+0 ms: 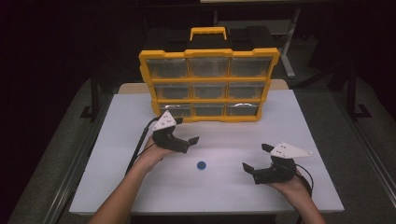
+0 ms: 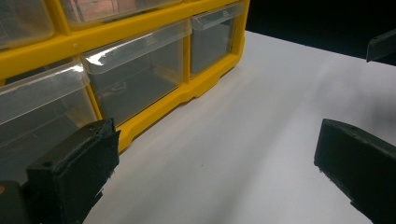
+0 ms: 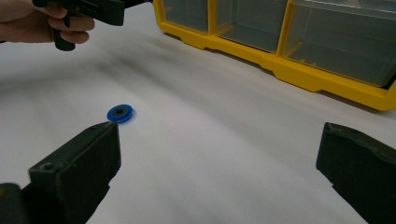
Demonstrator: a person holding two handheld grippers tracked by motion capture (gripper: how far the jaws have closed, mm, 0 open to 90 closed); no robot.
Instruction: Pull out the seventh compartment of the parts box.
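Observation:
A small blue disc (image 1: 201, 164) with a dark centre lies flat on the white table (image 1: 224, 196), between the two hands. My left gripper (image 1: 187, 130) hovers up and left of it, close to the front of the yellow drawer organiser (image 1: 208, 79), jaws wide apart and empty. My right gripper (image 1: 256, 156) sits to the disc's right, open and holding nothing. In the right gripper view the disc (image 3: 120, 113) lies just beyond the left jaw of the right gripper (image 3: 217, 154). In the left gripper view the left gripper (image 2: 217, 158) points along the organiser's bottom drawers (image 2: 140, 74).
The organiser stands upright at the table's back, with clear drawers in three rows and a carry handle (image 1: 208, 32) on top. The person's other hand (image 3: 46, 21) shows far off in the right gripper view. Dark floor surrounds the table.

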